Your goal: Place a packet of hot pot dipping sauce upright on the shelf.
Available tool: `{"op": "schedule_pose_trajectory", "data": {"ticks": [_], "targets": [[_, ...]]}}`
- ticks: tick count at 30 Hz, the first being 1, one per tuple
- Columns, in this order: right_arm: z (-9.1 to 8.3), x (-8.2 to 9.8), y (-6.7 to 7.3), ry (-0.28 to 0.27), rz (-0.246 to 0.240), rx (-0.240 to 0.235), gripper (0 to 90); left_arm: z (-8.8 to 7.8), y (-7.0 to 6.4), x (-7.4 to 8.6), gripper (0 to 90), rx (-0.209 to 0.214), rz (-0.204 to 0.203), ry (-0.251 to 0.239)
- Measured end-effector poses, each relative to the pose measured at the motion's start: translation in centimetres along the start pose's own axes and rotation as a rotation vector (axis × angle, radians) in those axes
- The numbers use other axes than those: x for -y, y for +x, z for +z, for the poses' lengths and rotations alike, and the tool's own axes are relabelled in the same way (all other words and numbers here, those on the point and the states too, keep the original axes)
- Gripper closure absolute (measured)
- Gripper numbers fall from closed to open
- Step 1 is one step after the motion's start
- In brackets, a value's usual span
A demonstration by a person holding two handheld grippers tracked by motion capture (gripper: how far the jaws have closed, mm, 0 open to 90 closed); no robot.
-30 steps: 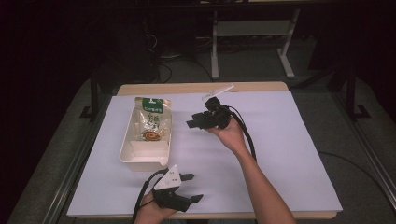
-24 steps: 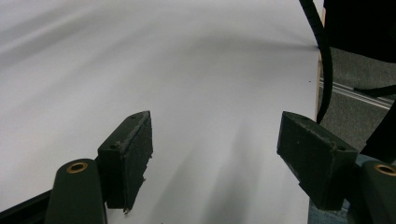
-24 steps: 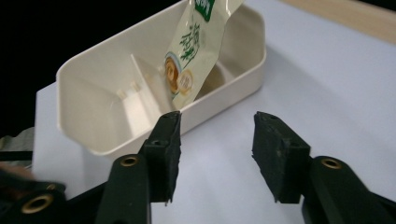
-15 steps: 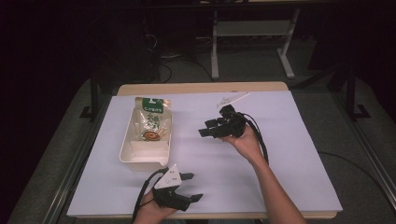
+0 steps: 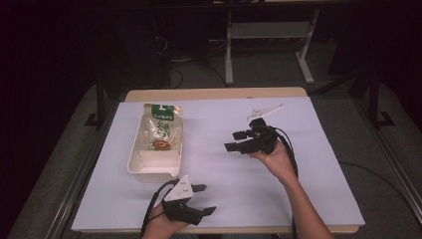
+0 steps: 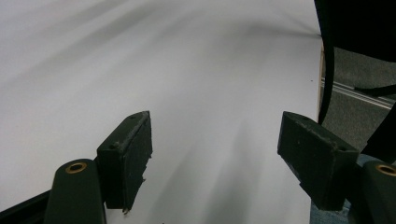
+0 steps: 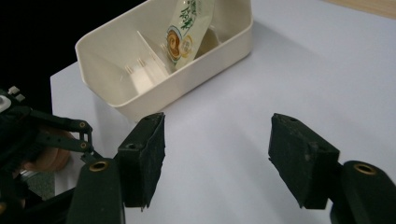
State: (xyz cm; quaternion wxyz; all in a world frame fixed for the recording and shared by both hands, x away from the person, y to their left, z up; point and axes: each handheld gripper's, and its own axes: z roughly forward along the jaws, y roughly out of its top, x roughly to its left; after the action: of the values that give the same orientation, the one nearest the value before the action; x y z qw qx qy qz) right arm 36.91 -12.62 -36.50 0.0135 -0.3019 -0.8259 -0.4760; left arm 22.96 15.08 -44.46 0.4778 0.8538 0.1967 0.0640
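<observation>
A cream divided bin (image 5: pixel 135 166) stands on the left part of the white table. A printed snack pouch (image 5: pixel 161 130) lies in its far compartment and leans over the far rim. My right gripper (image 5: pixel 233 141) hovers over the middle of the table, pointing left toward the bin, with a gap between them. Its jaws have just been opening and hold nothing. In the right gripper view, the right gripper (image 7: pixel 217 154) faces the bin (image 7: pixel 140 100) and pouch (image 7: pixel 187 28). My left gripper (image 5: pixel 205 199) rests open near the front edge, and the left gripper (image 6: pixel 215 154) has bare table between its jaws.
White sheet (image 5: pixel 298 189) covers the table, with a wooden edge (image 5: pixel 214 93) at the back. The table's right edge (image 6: pixel 321 79) shows in the left gripper view. A metal stand (image 5: pixel 268 35) and cables sit on the floor behind the table.
My right gripper has moved right and toward the person, away from the bin, and its jaws stand wider. The pouch stays in the bin. The left gripper has not moved.
</observation>
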Motion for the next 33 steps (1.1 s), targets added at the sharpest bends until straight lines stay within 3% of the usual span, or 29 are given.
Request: {"op": "schedule_pose_trajectory", "data": {"ticks": [11,22,33], "targets": [[-1.7,2.2,-0.2,0.014,0.018,0.022,33.5,0.1,-0.1,0.0,25.2,0.005,-0.006,-0.001],[-3.3,4.2,0.3,0.002,0.013,0.017,32.7,0.1,-0.2,-0.1,25.2,0.005,-0.011,-0.004],[-5.2,7.1,0.2,-0.018,0.040,0.040,32.3,0.4,-0.3,0.0,25.0,0.007,-0.005,0.009]]}}
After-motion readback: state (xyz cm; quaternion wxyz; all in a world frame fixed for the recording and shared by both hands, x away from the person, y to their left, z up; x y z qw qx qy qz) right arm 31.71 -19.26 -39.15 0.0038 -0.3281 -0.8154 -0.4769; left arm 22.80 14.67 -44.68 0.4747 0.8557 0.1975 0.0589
